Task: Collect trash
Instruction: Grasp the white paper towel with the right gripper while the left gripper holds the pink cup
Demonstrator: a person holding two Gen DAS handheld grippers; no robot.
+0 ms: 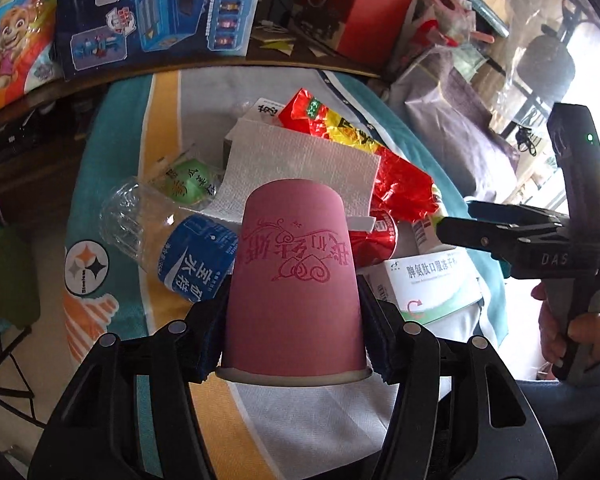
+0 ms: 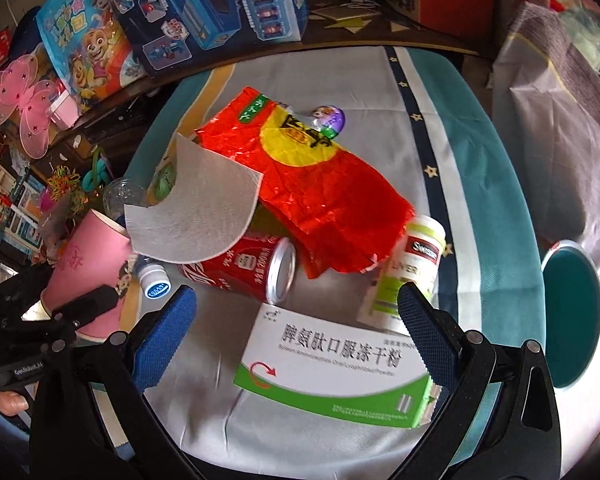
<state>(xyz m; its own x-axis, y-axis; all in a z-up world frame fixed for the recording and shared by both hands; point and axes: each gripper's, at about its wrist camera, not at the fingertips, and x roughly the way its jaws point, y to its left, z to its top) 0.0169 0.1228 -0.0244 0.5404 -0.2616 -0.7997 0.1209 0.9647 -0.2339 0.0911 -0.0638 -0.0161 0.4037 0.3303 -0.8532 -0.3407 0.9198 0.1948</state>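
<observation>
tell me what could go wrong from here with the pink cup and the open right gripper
1. The left gripper squeezes the thin pink paper cup by its sides; it may crumple or slip out.
2. The paper napkin lies loosely just behind the cup; moving the cup could drag it off the pile.
3. The right gripper is open over the white and green medicine box, with the red soda can and Swisse bottle close by; closing could knock them rolling.

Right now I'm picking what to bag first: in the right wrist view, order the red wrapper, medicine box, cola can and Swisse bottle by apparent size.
1. Red wrapper
2. Medicine box, nearer the camera, so unsure
3. Cola can and Swisse bottle look alike
</observation>
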